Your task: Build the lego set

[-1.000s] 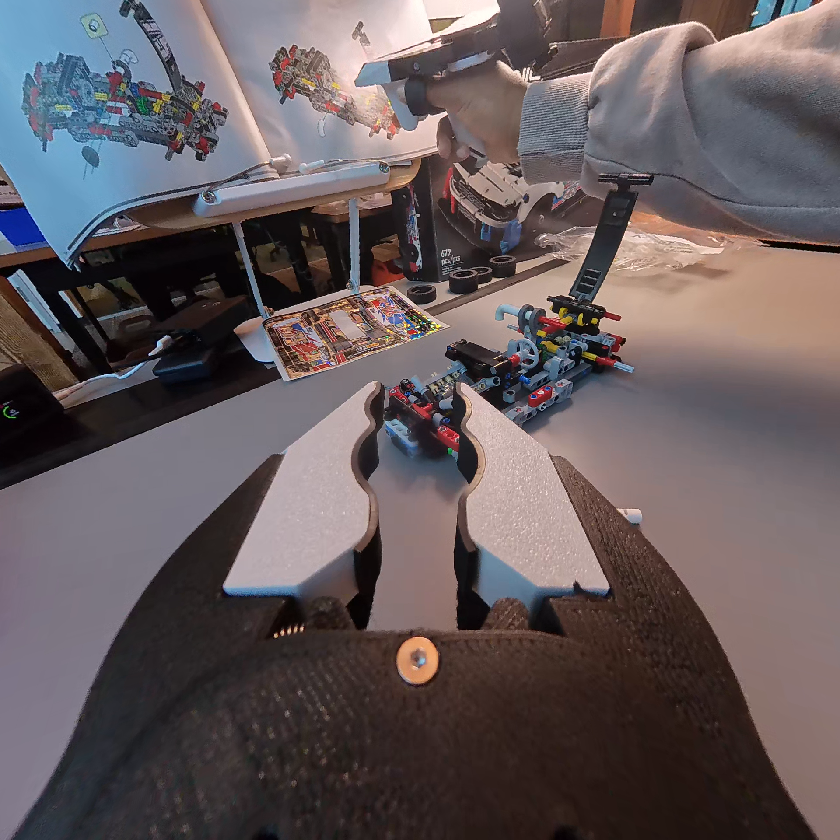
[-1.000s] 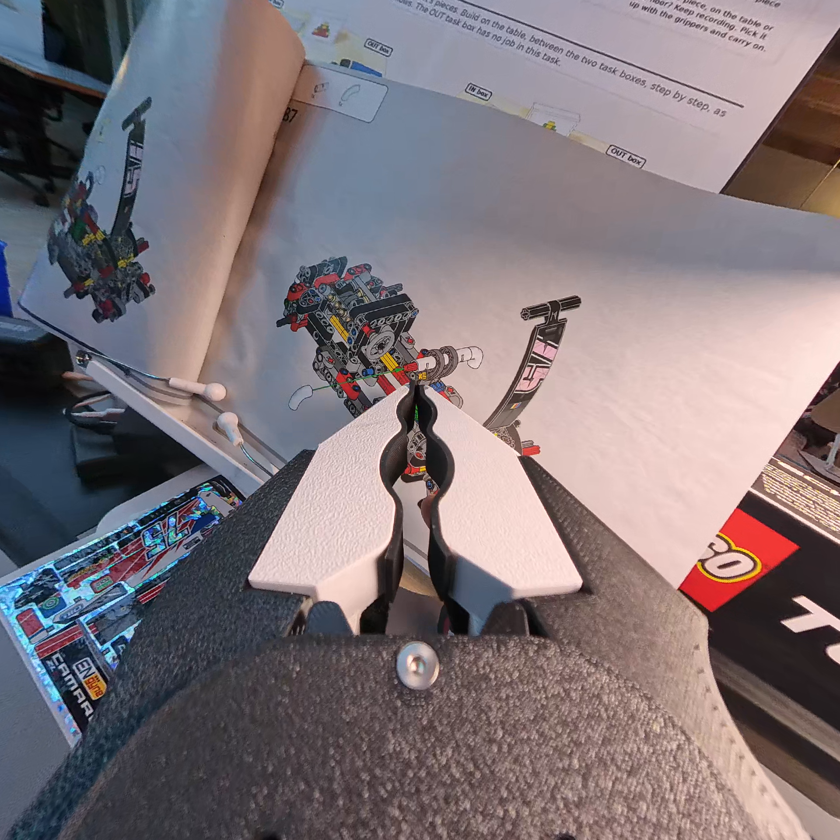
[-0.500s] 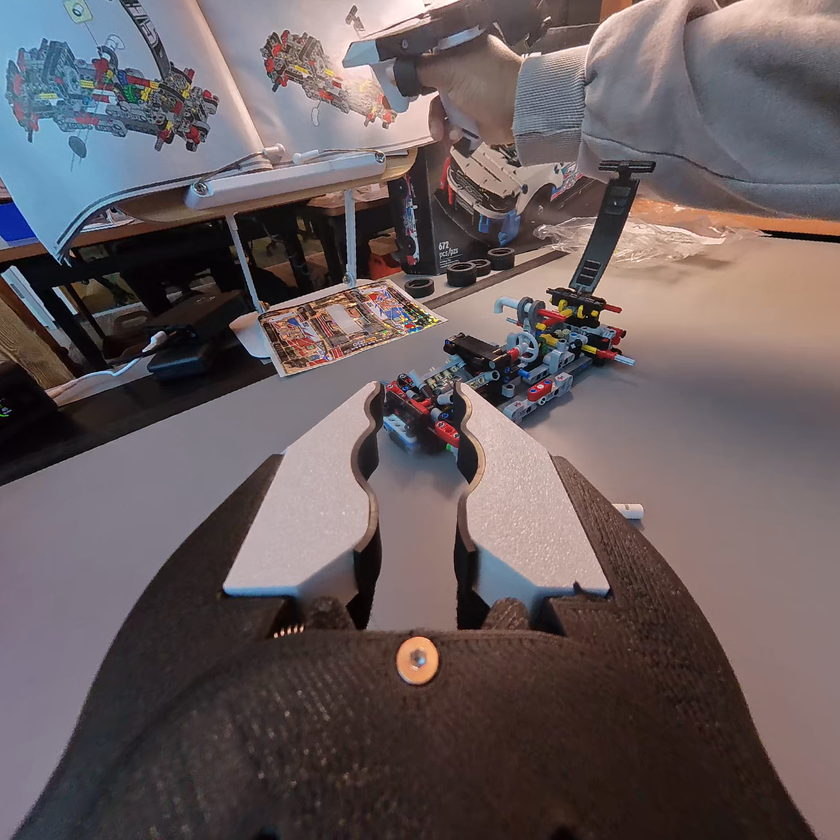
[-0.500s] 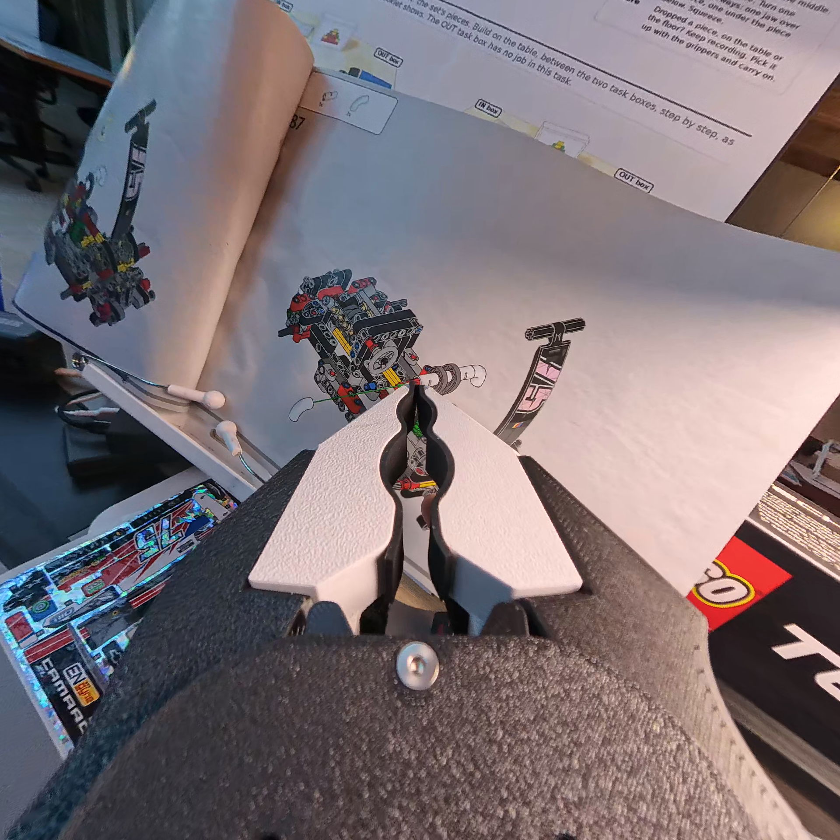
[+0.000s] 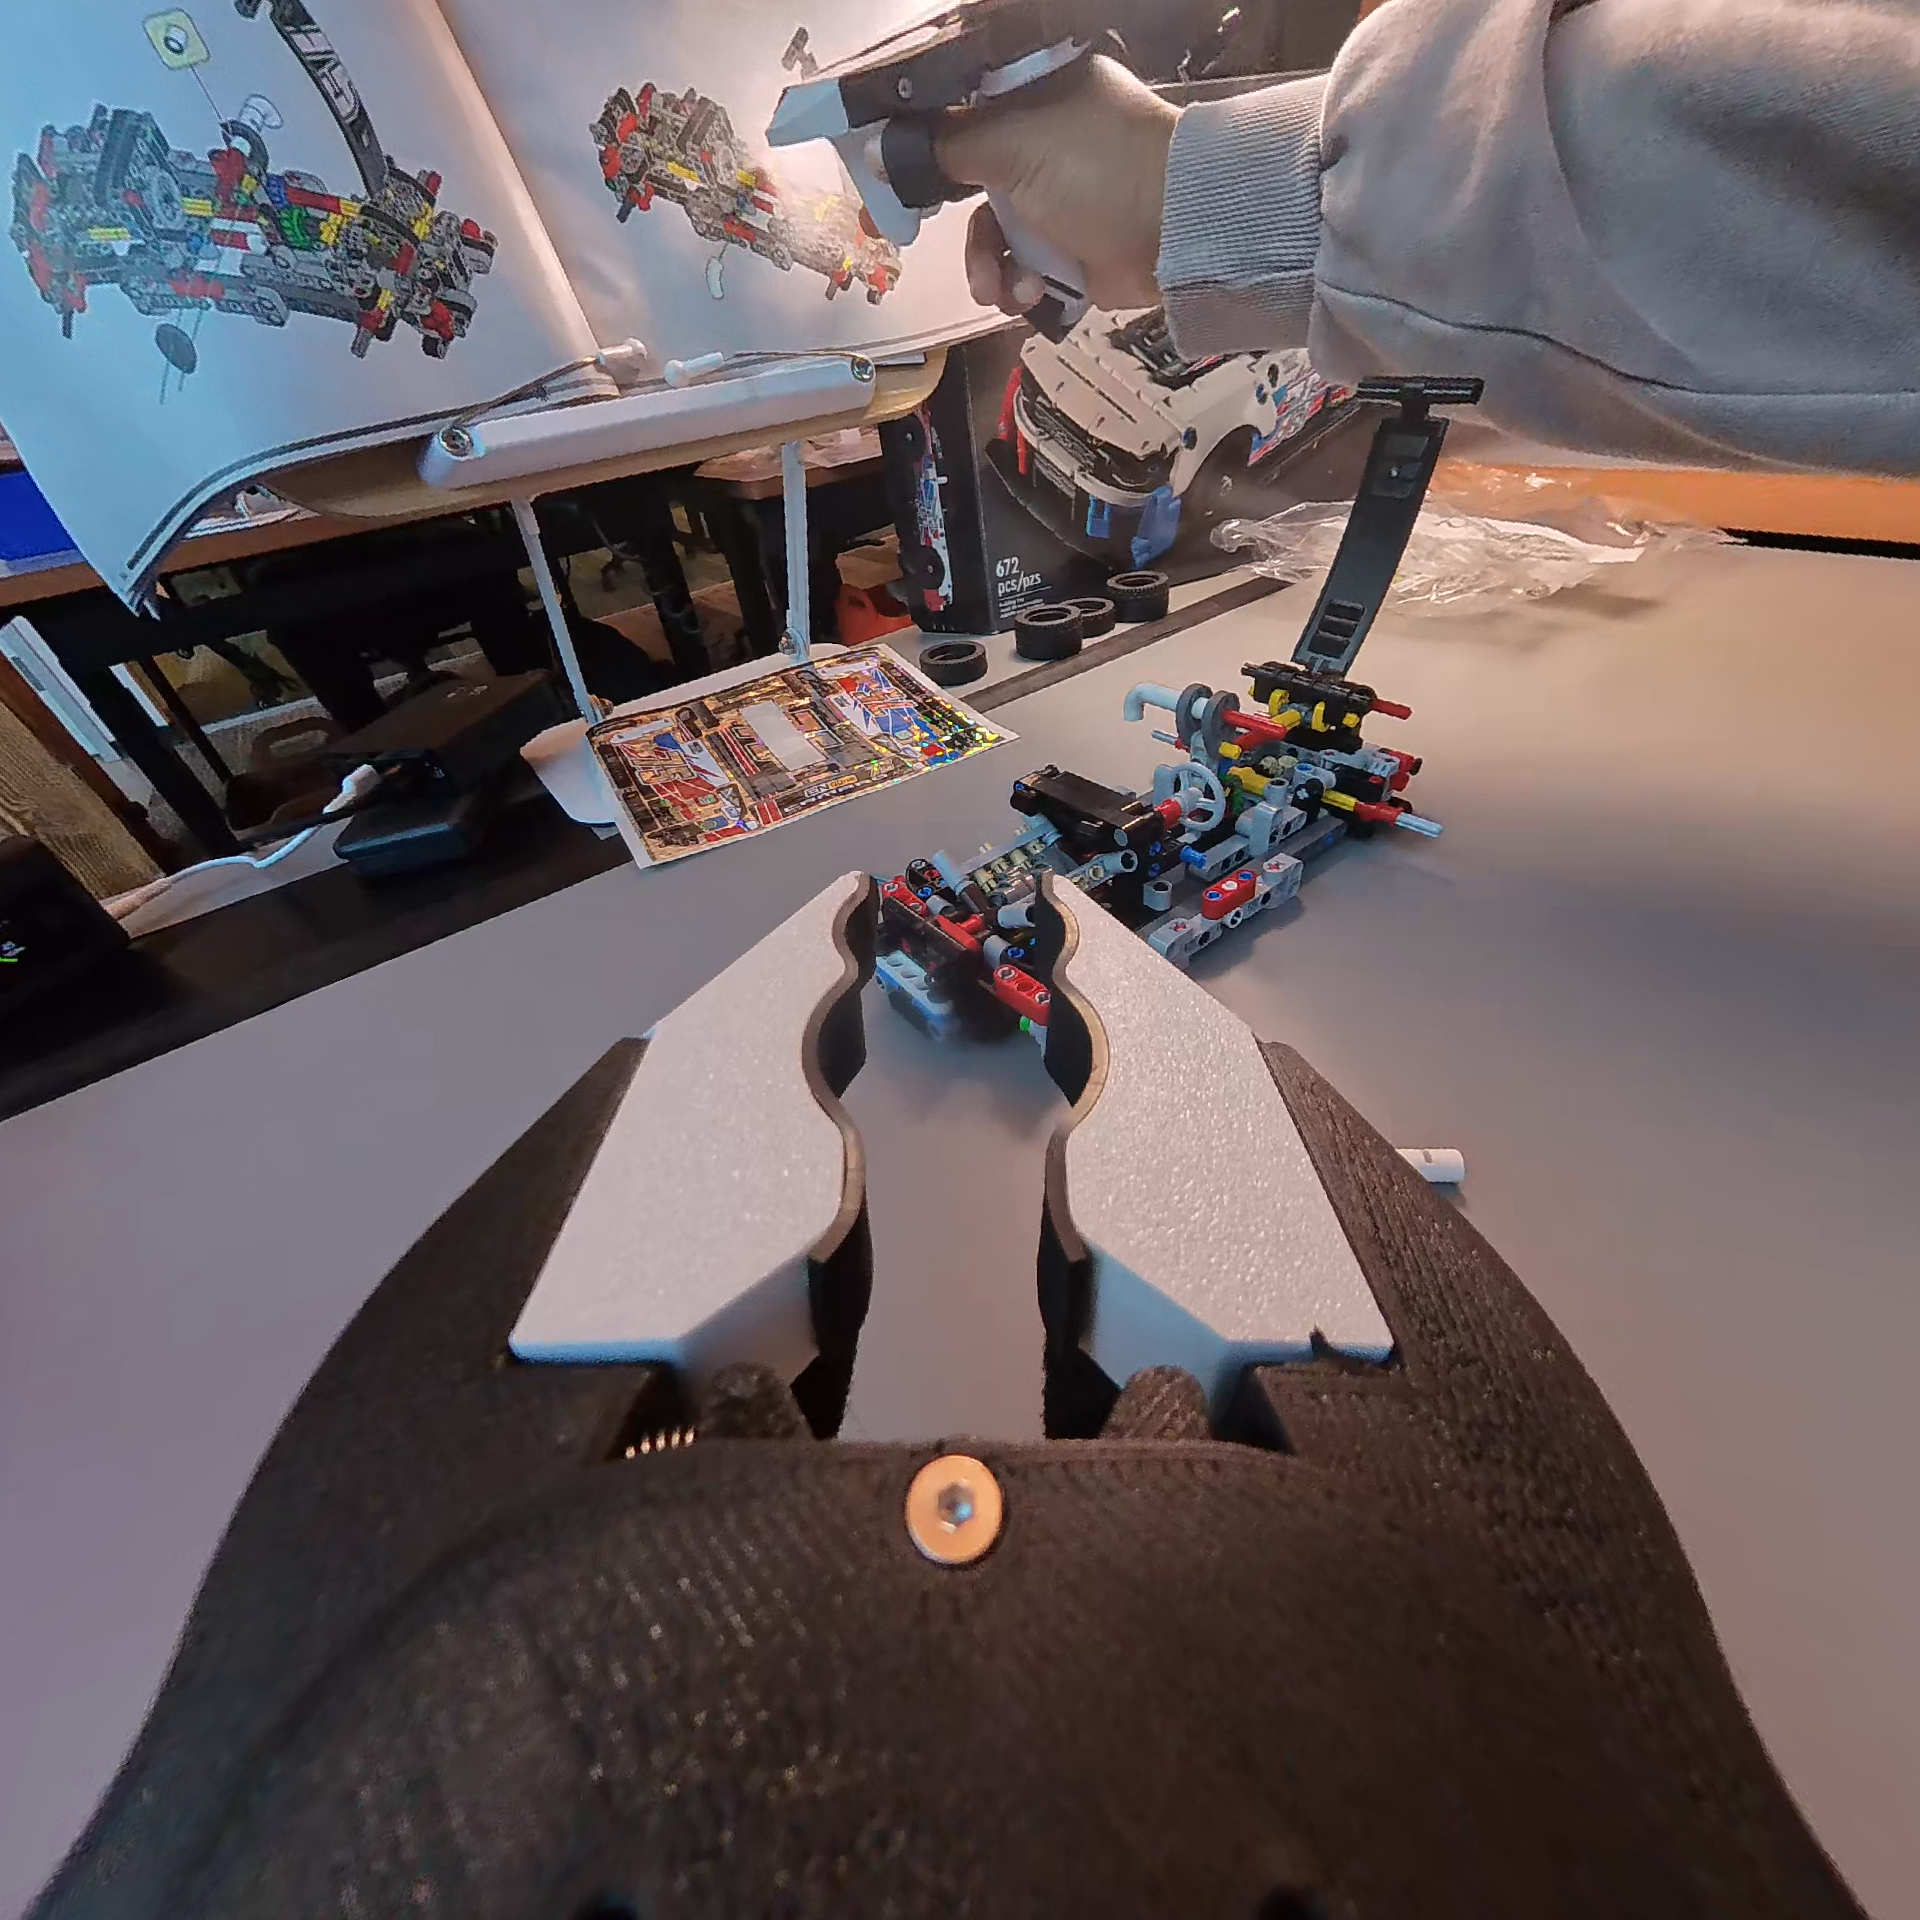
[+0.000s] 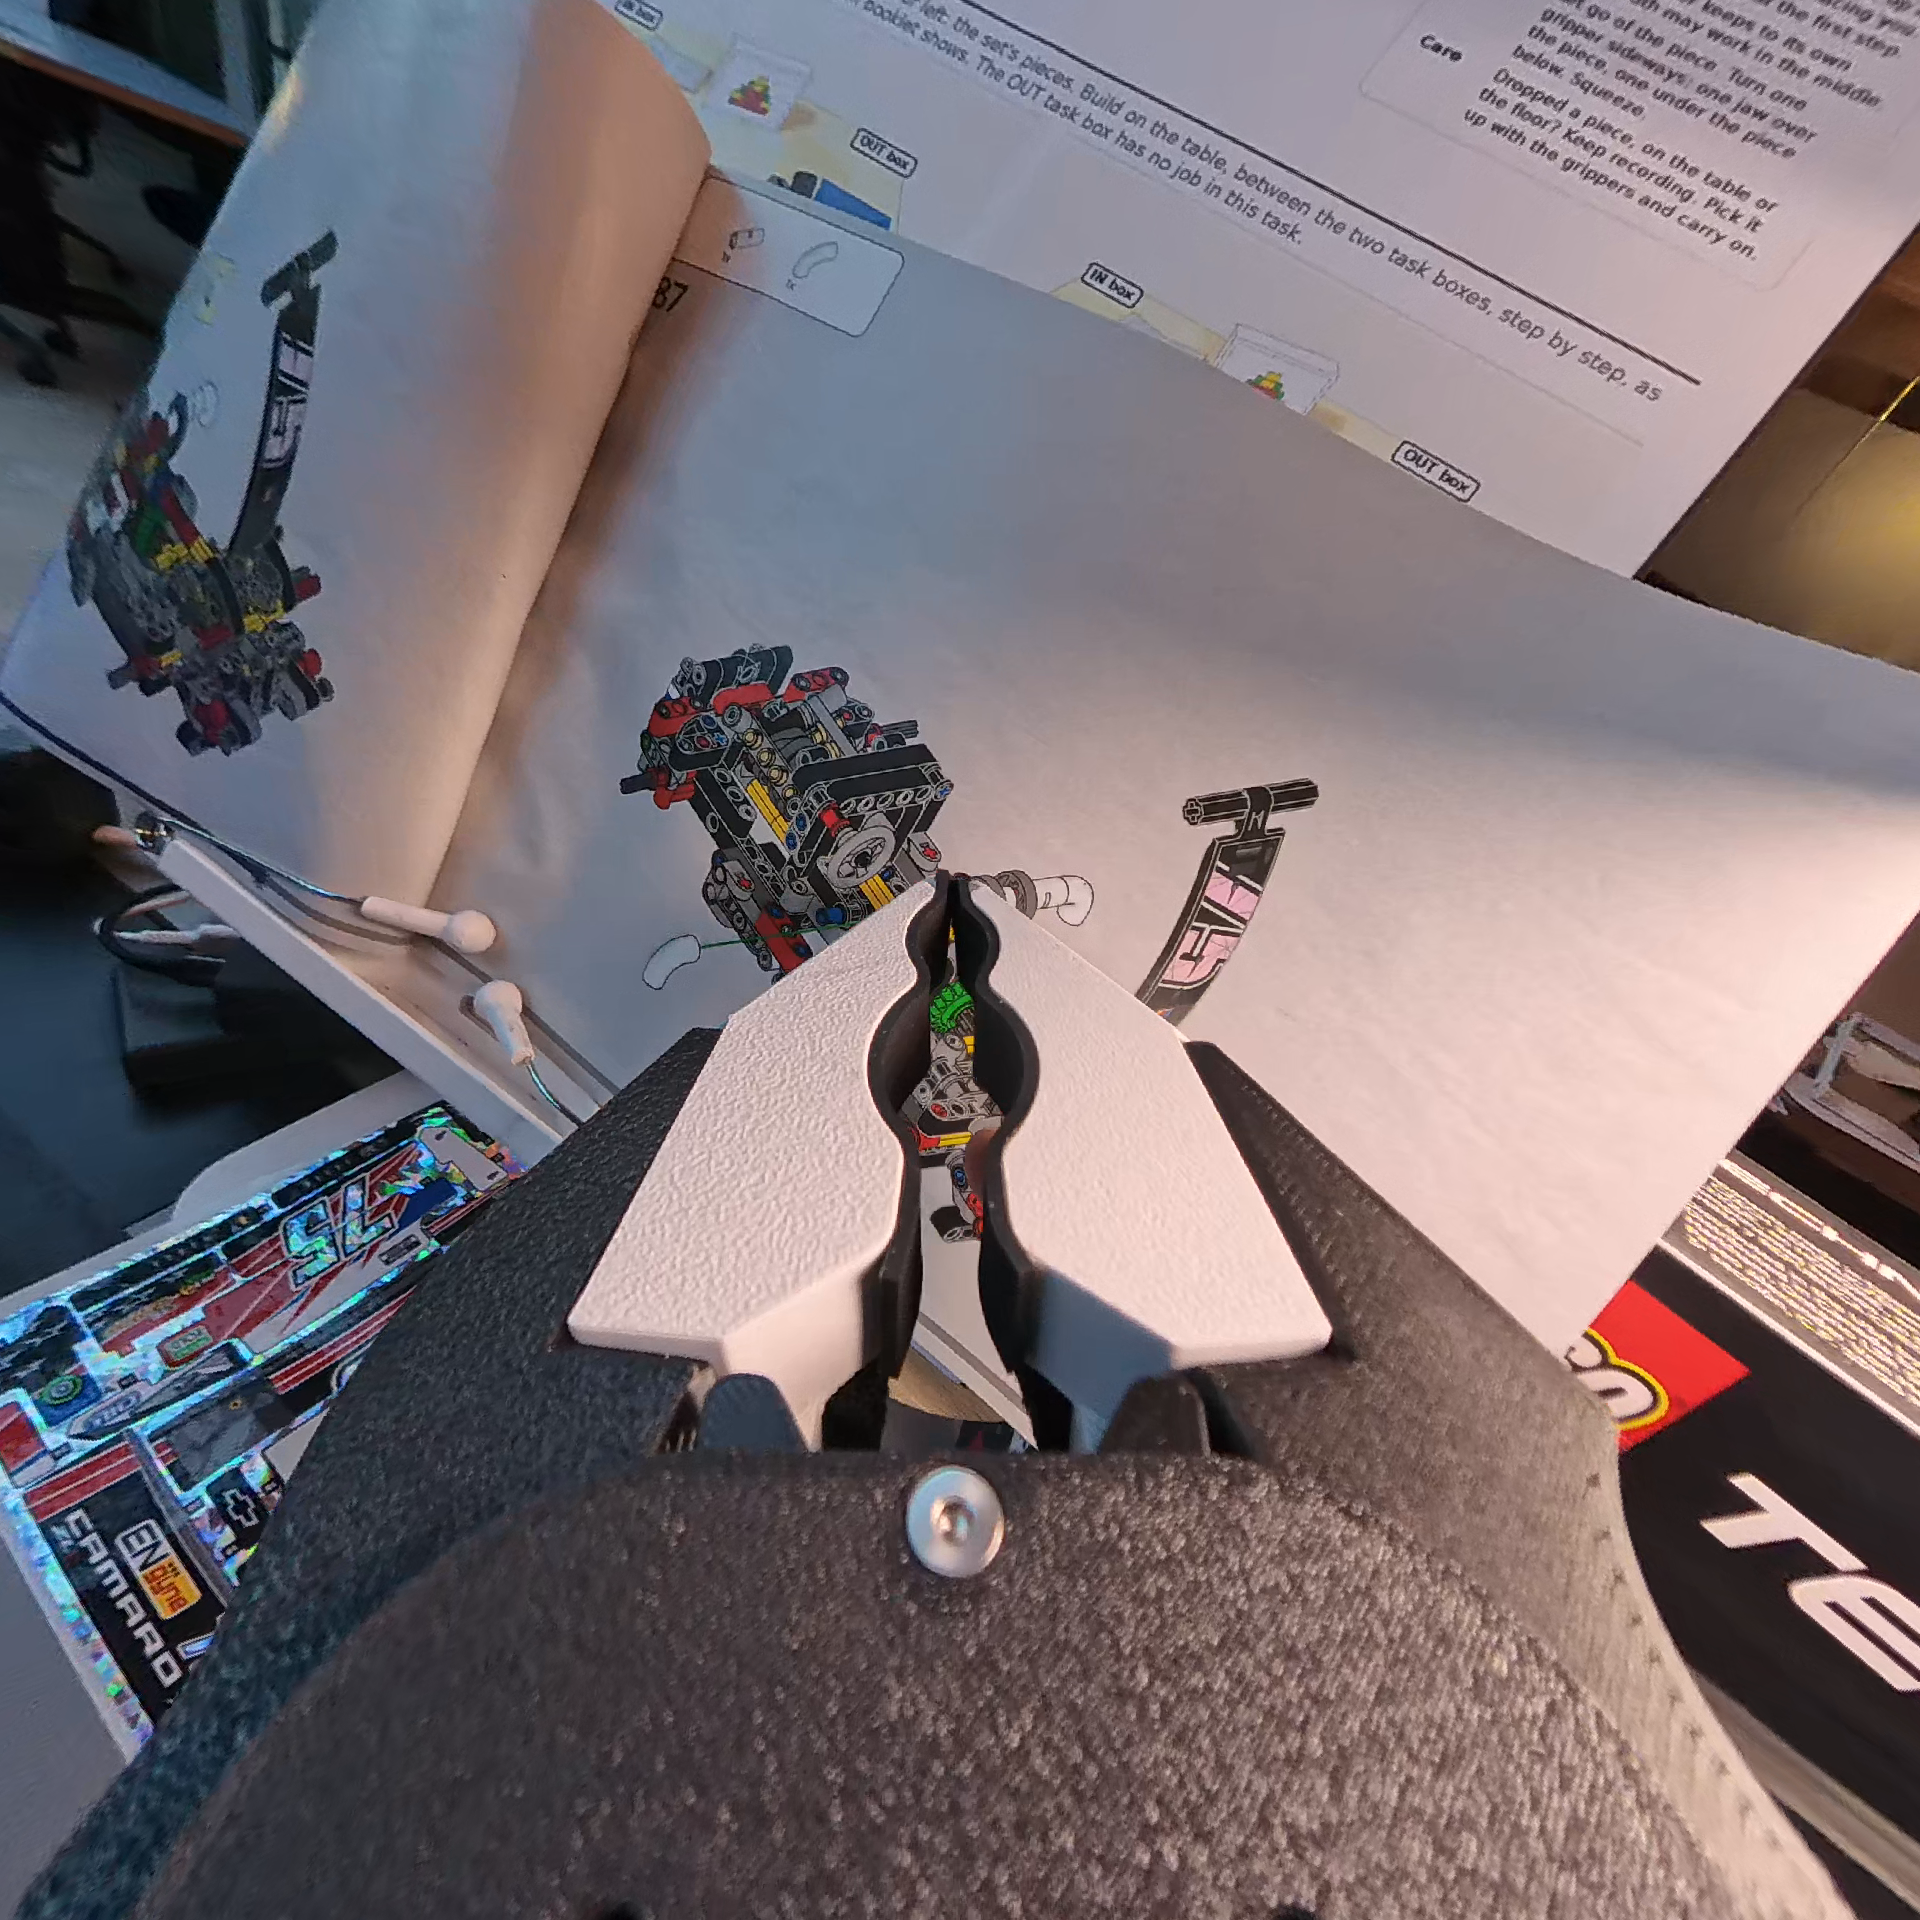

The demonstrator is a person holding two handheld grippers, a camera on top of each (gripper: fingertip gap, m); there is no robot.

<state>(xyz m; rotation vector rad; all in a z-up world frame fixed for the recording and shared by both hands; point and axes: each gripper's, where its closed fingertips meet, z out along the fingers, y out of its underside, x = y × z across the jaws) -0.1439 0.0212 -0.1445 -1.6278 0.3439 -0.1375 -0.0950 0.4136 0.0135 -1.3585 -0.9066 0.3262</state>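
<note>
**Q:** Where did the model sit, and what was the left gripper (image 5: pixel 951 914) doing with it?

**A:** The part-built lego chassis (image 5: pixel 1164 831) lay flat on the grey table (image 5: pixel 1558 1039), its long axis running away from my left camera. I held the left gripper low at its near end with the jaws moderately wide, one finger on either side of the red and grey front section. I could not confirm contact; the fingers bracketed the end and were not closed on it. I judged this a steadying position, ready to clamp the model when the next part went on.

**Q:** And the right gripper (image 6: pixel 954 904)?

**A:** I held it raised, away from the table, pointed at the open instruction booklet (image 6: pixel 1351 727) on its white stand (image 5: pixel 644 426). Its tips met, or very nearly met, and it carried nothing. I judged it to be aimed at the printed step so that the page could be read through the wrist camera.

**Q:** Why was the black curved panel (image 5: pixel 1371 540) standing up?

**A:** It was fixed at the far end of the chassis and rose steeply, matching the drawing on the page.

**Q:** What else was within reach?

**A:** A small white piece (image 5: pixel 1439 1162) lay on the table to the right of my left gripper. The foil sticker sheet (image 5: pixel 790 758), loose black tyres (image 5: pixel 1049 623) and the set box (image 5: pixel 1039 468) sat at the table's far edge, clear of the work area
</note>
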